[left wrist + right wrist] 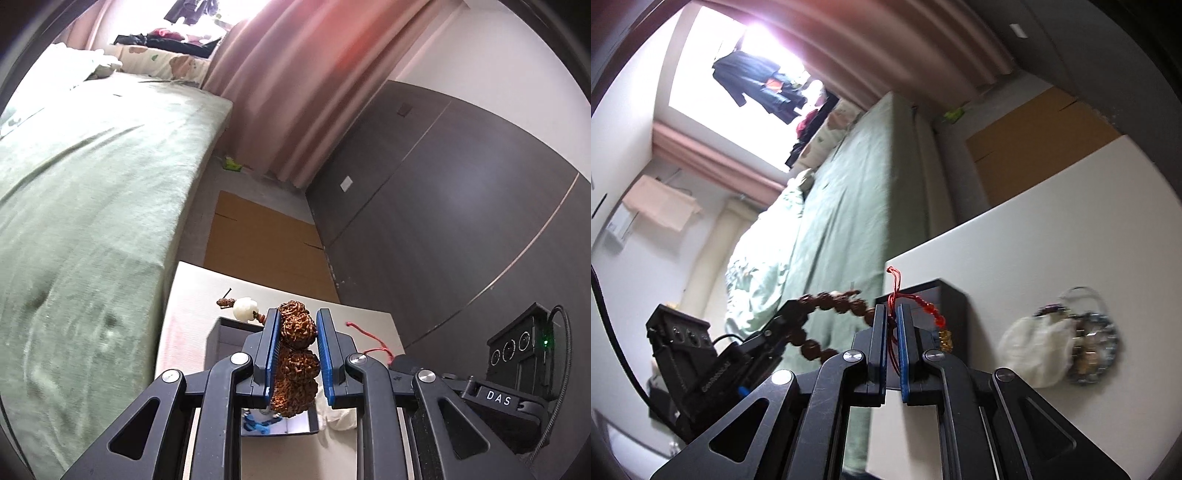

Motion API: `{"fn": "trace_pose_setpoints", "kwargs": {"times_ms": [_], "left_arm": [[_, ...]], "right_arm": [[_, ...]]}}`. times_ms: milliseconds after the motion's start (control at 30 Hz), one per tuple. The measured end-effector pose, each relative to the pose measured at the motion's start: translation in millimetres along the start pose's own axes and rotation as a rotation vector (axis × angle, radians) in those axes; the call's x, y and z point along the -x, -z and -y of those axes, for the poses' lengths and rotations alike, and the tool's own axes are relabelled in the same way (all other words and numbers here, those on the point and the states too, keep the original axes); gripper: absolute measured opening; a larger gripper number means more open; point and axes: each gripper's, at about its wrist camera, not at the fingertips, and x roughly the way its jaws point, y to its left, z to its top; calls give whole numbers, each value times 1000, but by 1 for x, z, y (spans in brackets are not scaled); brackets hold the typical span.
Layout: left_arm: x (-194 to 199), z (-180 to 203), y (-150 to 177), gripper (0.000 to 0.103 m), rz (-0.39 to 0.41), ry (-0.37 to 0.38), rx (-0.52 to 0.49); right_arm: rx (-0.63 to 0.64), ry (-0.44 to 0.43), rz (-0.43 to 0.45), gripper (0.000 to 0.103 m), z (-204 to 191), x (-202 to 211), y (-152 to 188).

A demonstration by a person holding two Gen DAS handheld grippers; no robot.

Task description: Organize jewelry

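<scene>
We have both pieces off the white surface [1052, 229] at once. Our left gripper [295, 354] has its blue-padded jaws closed part way on the string of large, knobbly brown seed beads [297, 354], three of them stacked between the pads, while the rest of the loop, with a white carved bead [245, 309] near its knot, pokes out beyond the fingertips above the open dark grey jewelry box [231, 339]. These beads look hard and rough, so we judge they will not slip or crush, but the strand is limp and fairly heavy and will swing; holding it across the bead bodies, as now, seems sound. Our right gripper [892, 332] has its jaws nearly shut on the thin red cord [894, 295] of a bracelet whose small red beads [932, 312] and a little gold charm [946, 338] trail off to the right of the pads, in front of the same dark box [938, 295]. That piece we take to be very light and floppy, and the cord is slick and fine, so the pinch needs to stay firm; gripping the cord near its knot spares the beads. Farther toward the right edge of the surface lie a crumpled white cloth pouch [1032, 350] and a blurred metal-link watch or bracelet [1093, 347], not yet sorted. In the right wrist view the left gripper [775, 325] shows beside the bed [849, 206], the brown loop hanging from it.
</scene>
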Motion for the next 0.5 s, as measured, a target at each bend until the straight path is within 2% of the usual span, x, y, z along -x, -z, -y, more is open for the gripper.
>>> {"fn": "trace_pose_setpoints", "kwargs": {"times_ms": [133,167,200,267,500], "left_arm": [[2,-9,-1,20,1,-9,15],[3,-11,-1,20,0,-12,17],[4,-12,-1,20,0,-16,17],[3,-14,-1,20,-4,-24,14],[-11,-8,3,20,-41,-18,1]], "right_arm": [[27,6,-25,8,-14,-27,-1],[36,28,-39,16,-15,-35,-1],[40,54,-54,30,-14,-41,-1],[36,98,-50,44,-10,-43,1],[0,147,-31,45,4,-30,-2]]}}
